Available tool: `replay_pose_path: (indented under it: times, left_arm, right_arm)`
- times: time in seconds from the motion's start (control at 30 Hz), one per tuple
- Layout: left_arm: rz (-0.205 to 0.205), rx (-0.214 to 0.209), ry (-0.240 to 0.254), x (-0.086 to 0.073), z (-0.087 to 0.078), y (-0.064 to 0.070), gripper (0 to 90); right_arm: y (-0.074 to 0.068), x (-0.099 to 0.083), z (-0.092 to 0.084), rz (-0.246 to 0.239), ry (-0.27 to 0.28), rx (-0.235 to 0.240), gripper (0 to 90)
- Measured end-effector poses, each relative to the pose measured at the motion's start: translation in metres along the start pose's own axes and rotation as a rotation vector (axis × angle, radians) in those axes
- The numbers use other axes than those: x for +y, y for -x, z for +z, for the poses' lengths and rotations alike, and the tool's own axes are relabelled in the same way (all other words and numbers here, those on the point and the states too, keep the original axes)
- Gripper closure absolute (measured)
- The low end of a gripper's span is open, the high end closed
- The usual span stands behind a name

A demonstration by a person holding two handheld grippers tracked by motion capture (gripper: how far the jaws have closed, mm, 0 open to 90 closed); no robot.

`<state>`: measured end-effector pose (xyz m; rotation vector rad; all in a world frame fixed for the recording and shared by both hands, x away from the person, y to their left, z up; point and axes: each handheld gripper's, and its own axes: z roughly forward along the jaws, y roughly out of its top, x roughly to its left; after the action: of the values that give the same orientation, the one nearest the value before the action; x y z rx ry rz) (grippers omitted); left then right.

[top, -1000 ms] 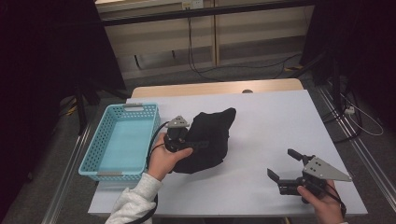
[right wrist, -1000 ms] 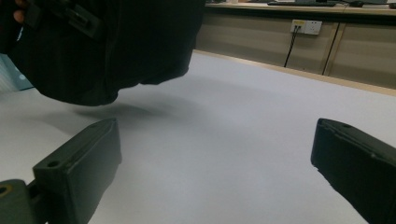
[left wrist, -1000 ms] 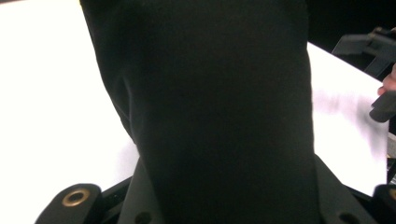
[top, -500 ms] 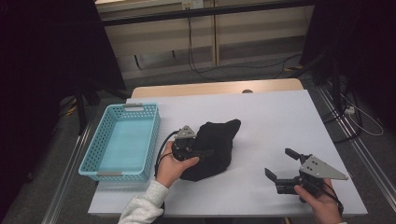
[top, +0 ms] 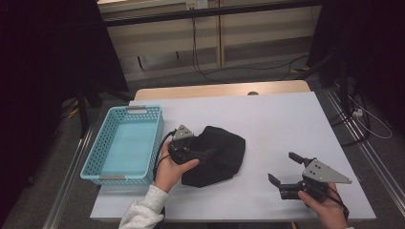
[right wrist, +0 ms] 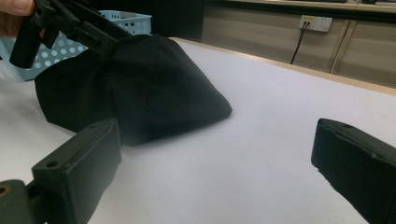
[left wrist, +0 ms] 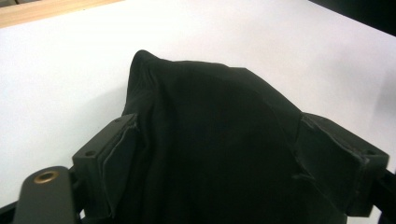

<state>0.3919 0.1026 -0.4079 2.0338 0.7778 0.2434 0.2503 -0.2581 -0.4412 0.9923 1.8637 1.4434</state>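
Note:
A crumpled black cloth [top: 217,155] lies on the white table, left of the middle. My left gripper [top: 203,153] reaches into its left side, held by a hand in a white sleeve. In the left gripper view the cloth [left wrist: 210,140] bulges between the jaws of the left gripper [left wrist: 219,126], which have just been opening and now stand wide around it. My right gripper [top: 282,167] hovers open at the front right, nothing between its fingers. In the right gripper view the right gripper [right wrist: 219,140] faces the cloth [right wrist: 135,88] and the left gripper [right wrist: 70,23] beyond it.
An empty light blue mesh basket [top: 95,164] stands at the table's left edge, close to my left hand. Bare white tabletop [top: 286,124] stretches between the cloth and the right gripper. Dark stands and cables surround the table.
The left gripper has carried the cloth down and toward the front. The cloth's raised peak has sunk into a low heap. The right gripper has stayed where it was.

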Motion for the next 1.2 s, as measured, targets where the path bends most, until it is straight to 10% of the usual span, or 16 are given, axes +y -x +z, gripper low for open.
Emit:
replay_pose_path:
  times: [1.2]
  left_arm:
    - [-0.037, 0.033, 0.035, 0.005, -0.02, -0.01, 9.2]
  right_arm:
    - [-0.012, 0.003, 0.022, -0.005, -0.061, 0.011, 2.6]
